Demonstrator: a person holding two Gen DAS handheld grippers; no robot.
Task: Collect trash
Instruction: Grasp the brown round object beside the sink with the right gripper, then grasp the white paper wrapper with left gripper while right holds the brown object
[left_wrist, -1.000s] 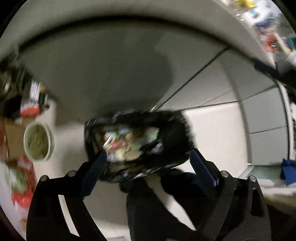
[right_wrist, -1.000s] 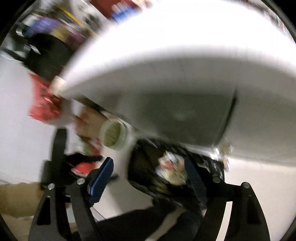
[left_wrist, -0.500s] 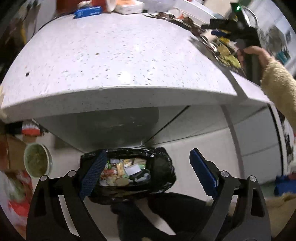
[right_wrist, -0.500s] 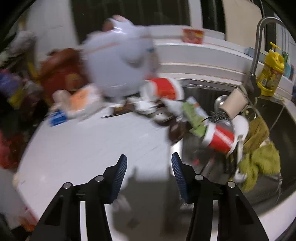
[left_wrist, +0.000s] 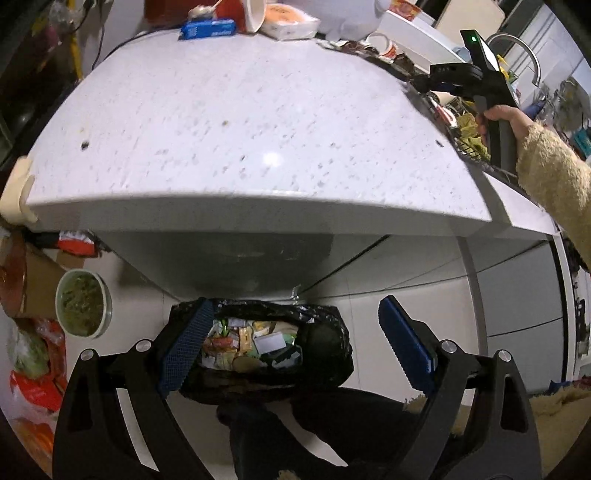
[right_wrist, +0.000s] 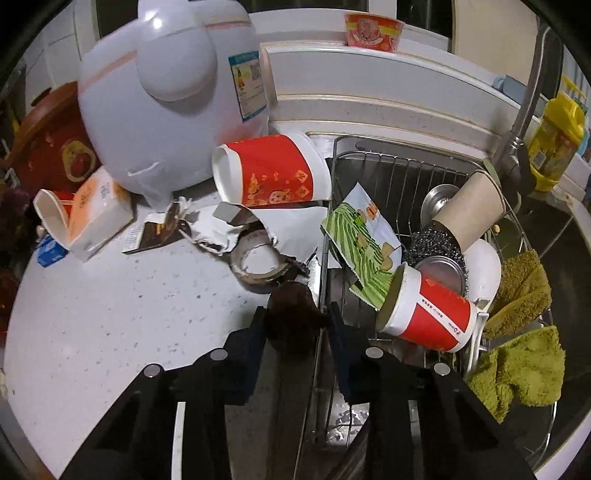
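Note:
A black trash bag (left_wrist: 325, 332), open and holding several wrappers, stands on the floor under the white counter (left_wrist: 240, 122). My left gripper (left_wrist: 295, 302) hangs open just above the bag's mouth with nothing between its fingers. Over the counter's right end, a hand in a fuzzy sleeve holds my right gripper (left_wrist: 421, 79). In the right wrist view, a dark brown lump (right_wrist: 291, 299) lies at the counter edge beside the sink rack. My right gripper (right_wrist: 297, 312) is closing on it, and both pads touch its sides.
On the counter are a white rice cooker (right_wrist: 166, 99), a tipped red paper cup (right_wrist: 273, 170), torn wrappers and a tape roll (right_wrist: 258, 262). The sink rack (right_wrist: 399, 162) holds cups, a scourer and green cloths (right_wrist: 517, 365). A bowl of green leftovers (left_wrist: 83, 308) sits on the floor.
My right gripper swung from above the trash bag up to the counter beside the sink, and its jaws narrowed around the brown lump. My left gripper rose, bringing the countertop into view.

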